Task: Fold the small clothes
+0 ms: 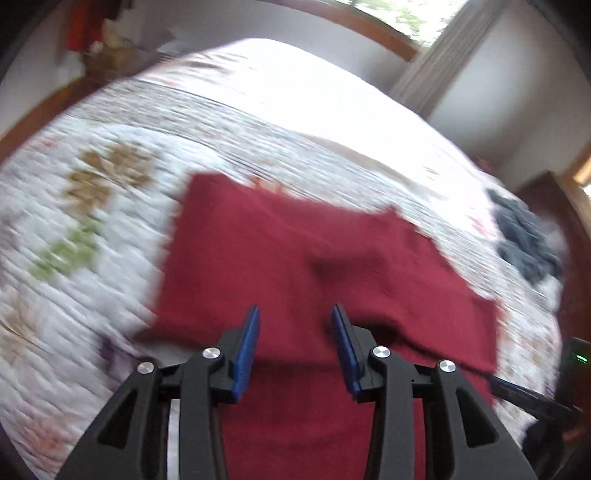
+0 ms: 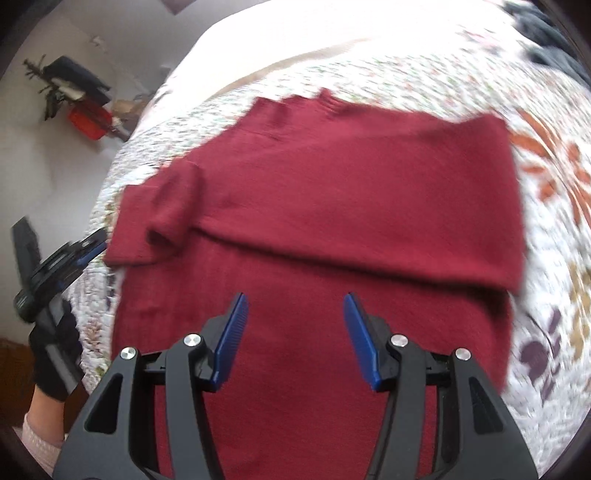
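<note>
- Sweater (image 2: 332, 206): a dark red knit lying on the bed, partly folded. In the right wrist view its upper part is turned down over the body, making a straight fold edge across the middle, and one sleeve (image 2: 166, 206) is laid inward at the left.
- Bed (image 1: 110, 229): covered by a white quilt printed with leaves in orange, green, tan and purple. Both views are motion-blurred, so the fine pattern cannot be made out.
- Left gripper (image 1: 293, 347): released, its blue pads apart and nothing between them. It hovers over the near edge of the sweater (image 1: 295, 258). In the right wrist view this gripper (image 2: 74, 254) shows at the left edge of the bed, beside the folded sleeve, held by a hand (image 2: 51, 354) in a black glove with a pale cuff below it.
- Right gripper (image 2: 293, 339): released as well, jaws wide and empty, poised above the lower, unfolded part of the sweater.
- Dark garment (image 1: 524, 240): a grey-blue heap lying on the quilt, well apart from the sweater, toward the far right edge of the bed.
- Surroundings: white walls, a wooden bed frame (image 1: 369, 29), a curtain (image 1: 443, 48) by a window.
</note>
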